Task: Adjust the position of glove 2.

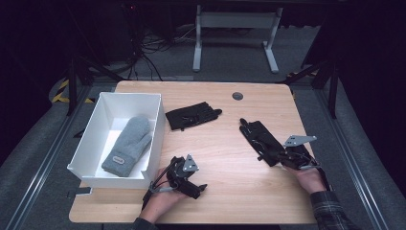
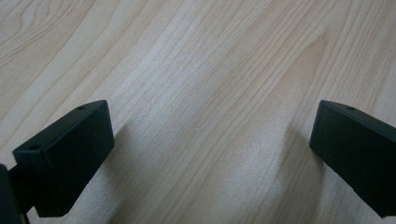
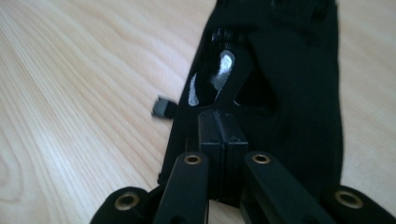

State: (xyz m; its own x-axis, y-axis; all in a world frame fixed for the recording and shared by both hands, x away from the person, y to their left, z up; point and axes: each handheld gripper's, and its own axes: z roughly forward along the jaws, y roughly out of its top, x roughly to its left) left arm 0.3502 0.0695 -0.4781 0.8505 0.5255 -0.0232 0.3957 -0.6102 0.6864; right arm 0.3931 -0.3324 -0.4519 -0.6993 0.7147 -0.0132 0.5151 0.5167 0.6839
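Nearest us, our left gripper [image 1: 201, 188] rests on the surface [image 1: 230, 158], fingers [image 2: 65, 158] wide apart. Our right gripper [image 3: 223, 122] has its fingers pressed together on the black glove [image 1: 261, 139] at right; we should lift it gently toward the white box [image 1: 91, 143], keeping the pinch firm.

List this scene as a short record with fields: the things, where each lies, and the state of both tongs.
table: light wood
box: white, at the table's left
mitten: grey, lying in the box
far glove: black, flat beside the box, untouched
near glove: black, at the right
right tongs: jaws closed on the near glove's cuff end
left tongs: jaws wide apart over bare wood, holding nothing
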